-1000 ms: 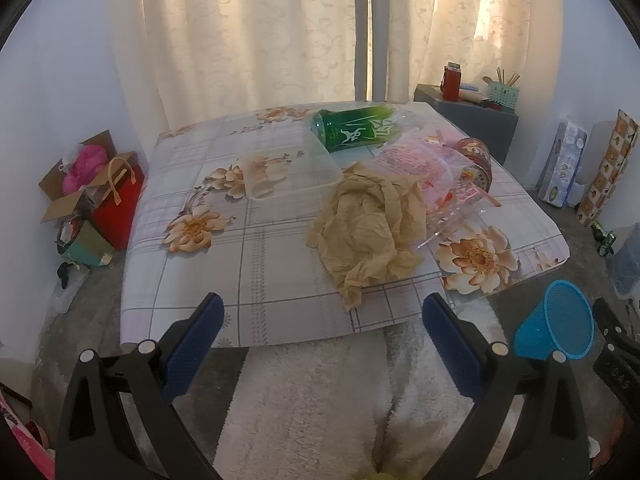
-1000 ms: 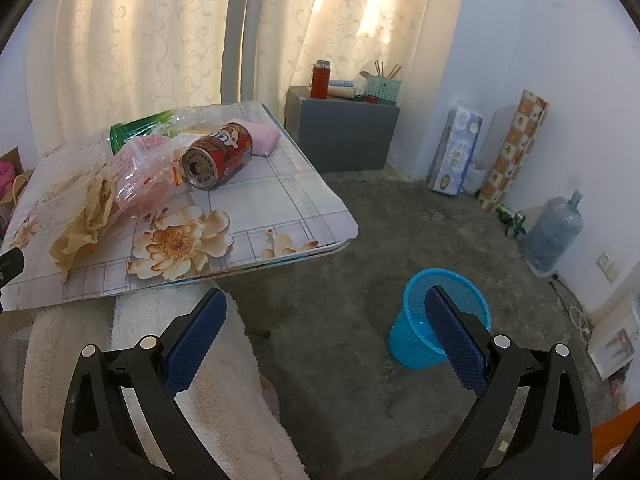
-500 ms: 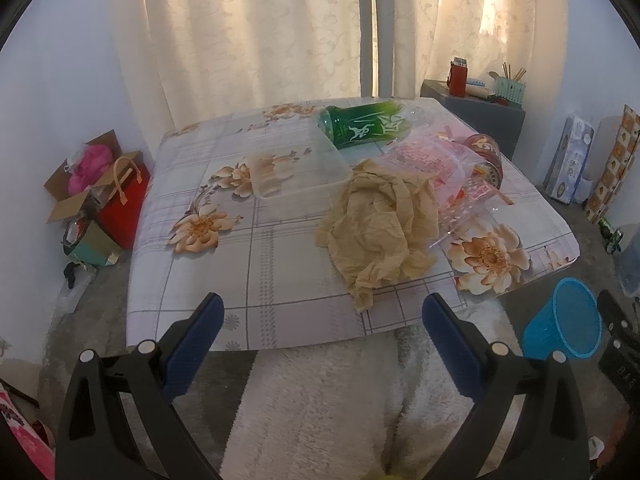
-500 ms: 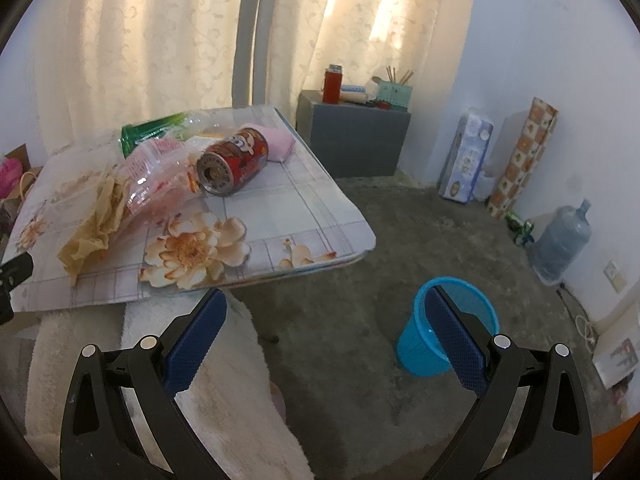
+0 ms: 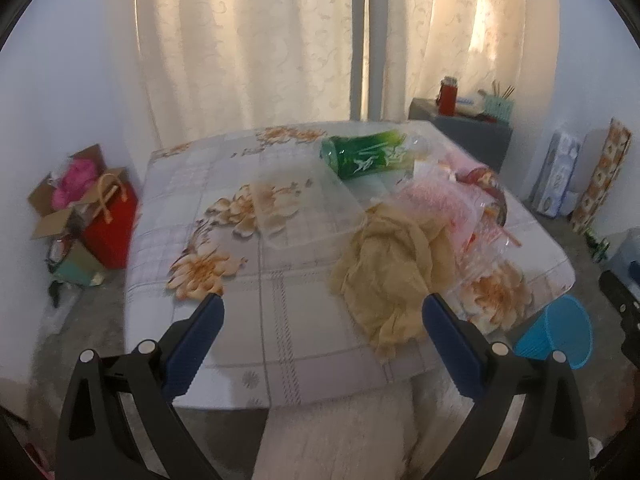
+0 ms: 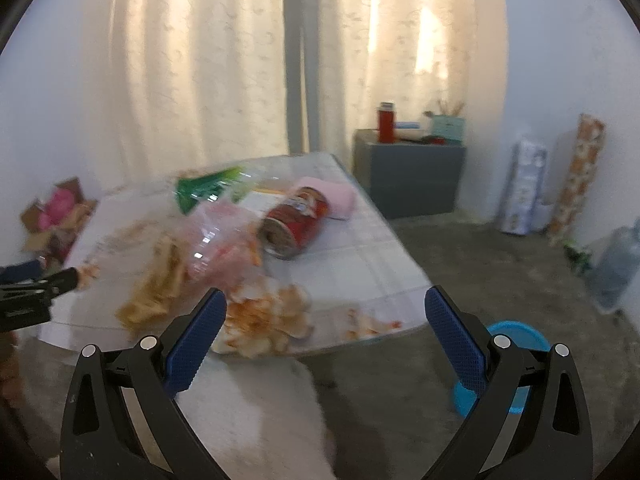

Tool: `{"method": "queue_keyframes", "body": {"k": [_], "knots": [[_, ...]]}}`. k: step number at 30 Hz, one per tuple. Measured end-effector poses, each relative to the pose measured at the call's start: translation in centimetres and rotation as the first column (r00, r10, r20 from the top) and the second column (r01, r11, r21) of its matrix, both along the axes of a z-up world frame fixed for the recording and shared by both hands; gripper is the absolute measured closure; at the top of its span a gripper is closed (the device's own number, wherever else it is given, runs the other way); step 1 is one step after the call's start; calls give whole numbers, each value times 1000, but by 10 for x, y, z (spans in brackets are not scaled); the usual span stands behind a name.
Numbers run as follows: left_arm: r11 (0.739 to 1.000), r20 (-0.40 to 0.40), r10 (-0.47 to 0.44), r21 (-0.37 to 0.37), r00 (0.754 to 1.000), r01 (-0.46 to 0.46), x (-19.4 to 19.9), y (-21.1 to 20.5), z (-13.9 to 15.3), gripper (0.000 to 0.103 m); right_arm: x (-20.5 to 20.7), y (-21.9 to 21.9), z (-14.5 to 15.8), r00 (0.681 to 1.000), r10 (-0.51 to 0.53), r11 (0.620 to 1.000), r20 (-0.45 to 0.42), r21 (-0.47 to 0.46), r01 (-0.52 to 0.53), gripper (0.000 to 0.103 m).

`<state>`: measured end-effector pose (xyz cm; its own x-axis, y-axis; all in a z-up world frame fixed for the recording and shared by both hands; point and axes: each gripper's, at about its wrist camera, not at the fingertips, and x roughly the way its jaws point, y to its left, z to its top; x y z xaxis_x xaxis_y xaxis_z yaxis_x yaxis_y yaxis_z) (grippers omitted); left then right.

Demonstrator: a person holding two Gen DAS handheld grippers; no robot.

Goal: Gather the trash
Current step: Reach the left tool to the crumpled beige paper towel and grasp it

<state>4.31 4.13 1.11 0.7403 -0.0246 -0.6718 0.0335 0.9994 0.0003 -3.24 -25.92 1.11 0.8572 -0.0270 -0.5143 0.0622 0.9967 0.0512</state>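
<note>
The left gripper [image 5: 322, 320] is hanging wide and empty over the table's near edge, facing the crumpled tan paper [image 5: 394, 268], probably lining up a first grab. The right gripper [image 6: 326, 318] is gaping empty too, with the red can [image 6: 296, 222] lying ahead on the floral table [image 6: 360, 248]. The blue bin [image 6: 516, 338] is waiting on the floor just beside the table, handy for drops.

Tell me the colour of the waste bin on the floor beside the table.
Blue. The bin shows best in the left wrist view.
</note>
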Motion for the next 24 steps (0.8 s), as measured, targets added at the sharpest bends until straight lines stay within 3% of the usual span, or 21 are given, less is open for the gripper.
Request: {"method": "queue_keyframes", "body": {"k": [4,7,10,13,18,22,24], "knots": [[983,49,-117,-140,992,122,5,7,-3,6,12,4,-3,999,37,999,-5,34,-37,8],[968,44,-150,-197,988,155,12,5,-8,6,21,6,-8,997,66,997,-36,50,-64,8],[957,63,-202,-200,977,211,15,-2,-9,6,28,7,-15,994,88,995,-63,61,-84,8],[945,99,-278,-152,956,290,20,-15,-12,6,35,7,-22,992,100,993,-80,75,-94,8],[913,53,-382,-132,923,386,50,-30,-29,6,51,1,-33,988,105,989,-112,113,-93,8],[919,-19,-376,-138,927,370,79,-34,-48,6,61,-2,-40,986,103,987,-131,138,-85,8],[921,-33,-368,-150,929,359,88,-34,-55,11,63,-3,-43,985,103,986,-140,146,-83,8]]}}
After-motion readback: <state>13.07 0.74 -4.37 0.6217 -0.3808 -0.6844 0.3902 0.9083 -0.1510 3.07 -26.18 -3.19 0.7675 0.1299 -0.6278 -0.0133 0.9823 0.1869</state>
